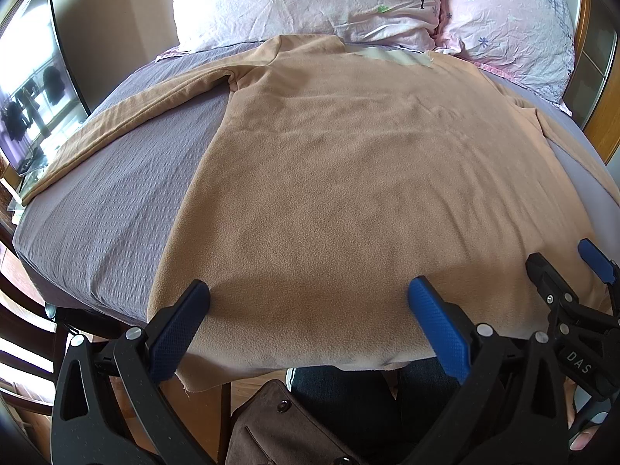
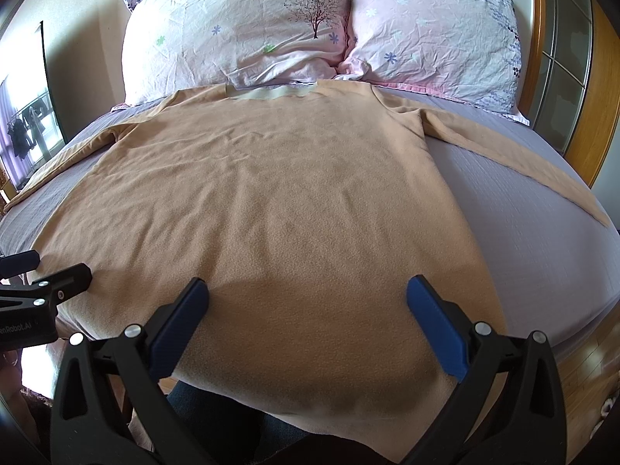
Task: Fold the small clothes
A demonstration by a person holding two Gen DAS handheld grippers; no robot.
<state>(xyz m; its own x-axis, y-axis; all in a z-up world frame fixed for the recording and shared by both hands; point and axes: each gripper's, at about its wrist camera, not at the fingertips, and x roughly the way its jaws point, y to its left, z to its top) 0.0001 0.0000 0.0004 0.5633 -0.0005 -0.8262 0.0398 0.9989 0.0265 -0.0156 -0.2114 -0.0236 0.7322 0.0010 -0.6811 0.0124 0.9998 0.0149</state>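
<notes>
A tan long-sleeved fleece top (image 1: pixel 348 178) lies flat on the bed, collar toward the pillows, both sleeves spread out, hem hanging over the near edge. It also shows in the right wrist view (image 2: pixel 279 201). My left gripper (image 1: pixel 308 296) is open over the hem's left half, empty. My right gripper (image 2: pixel 308 296) is open over the hem's right half, empty. The right gripper also shows at the right of the left wrist view (image 1: pixel 562 267), and the left gripper shows at the left edge of the right wrist view (image 2: pixel 46 271).
The bed has a grey-purple sheet (image 1: pixel 116 201). Two pink flowered pillows (image 2: pixel 240 31) (image 2: pixel 434 27) lie behind the collar. A wooden headboard (image 2: pixel 604 89) stands at right. A TV screen (image 1: pixel 31 89) is at left. A brown bag (image 1: pixel 279 426) sits below the bed edge.
</notes>
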